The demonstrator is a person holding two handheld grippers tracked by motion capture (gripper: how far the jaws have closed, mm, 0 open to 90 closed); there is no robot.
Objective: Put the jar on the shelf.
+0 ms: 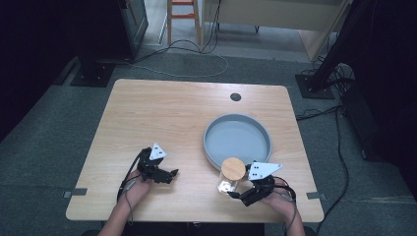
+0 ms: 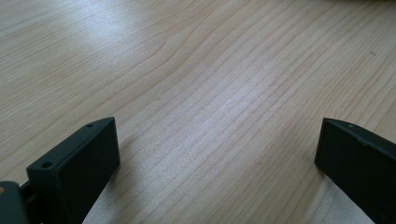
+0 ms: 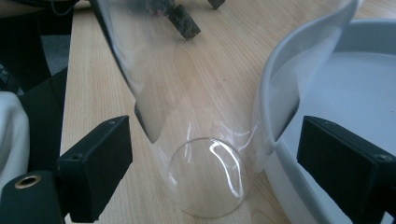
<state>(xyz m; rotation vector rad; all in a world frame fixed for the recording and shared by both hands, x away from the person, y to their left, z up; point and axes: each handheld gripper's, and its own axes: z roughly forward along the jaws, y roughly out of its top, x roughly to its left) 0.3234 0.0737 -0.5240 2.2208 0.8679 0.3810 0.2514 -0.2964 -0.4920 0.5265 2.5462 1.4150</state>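
At the lower right of the high view, the right gripper [image 1: 235, 193] reaches a clear glass jar [image 1: 230, 181] with a wooden lid [image 1: 233, 168], standing on the bench [image 1: 162, 113] just below the grey tray [image 1: 237, 139]. At lower left, the left gripper [image 1: 173, 173] rests released on bare wood.

In the left gripper view, the jaws stand wide apart over the bench [image 2: 196, 79], holding nothing.

In the right gripper view, the jar [image 3: 205, 154] sits between the spread jaws, whose pads stand clear of the glass; the tray [image 3: 327, 79] lies at right, touching or just beside it.
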